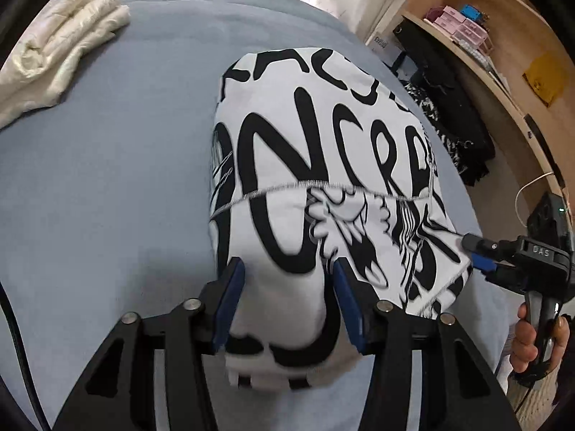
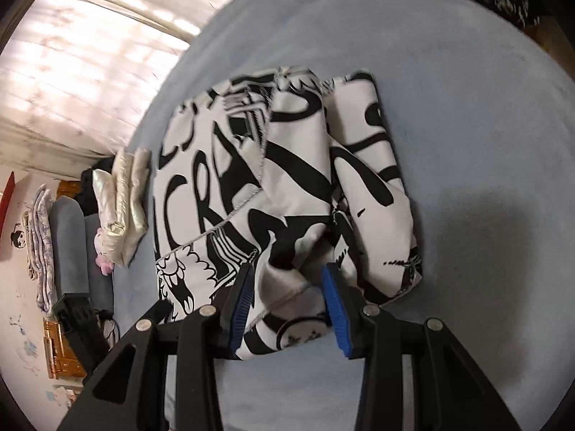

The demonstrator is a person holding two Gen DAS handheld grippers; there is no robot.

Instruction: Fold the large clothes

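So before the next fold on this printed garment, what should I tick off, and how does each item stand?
1. Left gripper has cloth between its fingers: ok, a thick fold of the printed garment sits there.
2. Right gripper has cloth: ok, bunched fabric between its fingers.
3. Jaws fully clamped: cannot tell, both stand wide around the bundles.
4. Garment lies on the blue bed cover: ok.
5. Cream folded cloth lies apart from the garment: ok.
6. Layers lie flat: not ok, the near edge is rumpled.
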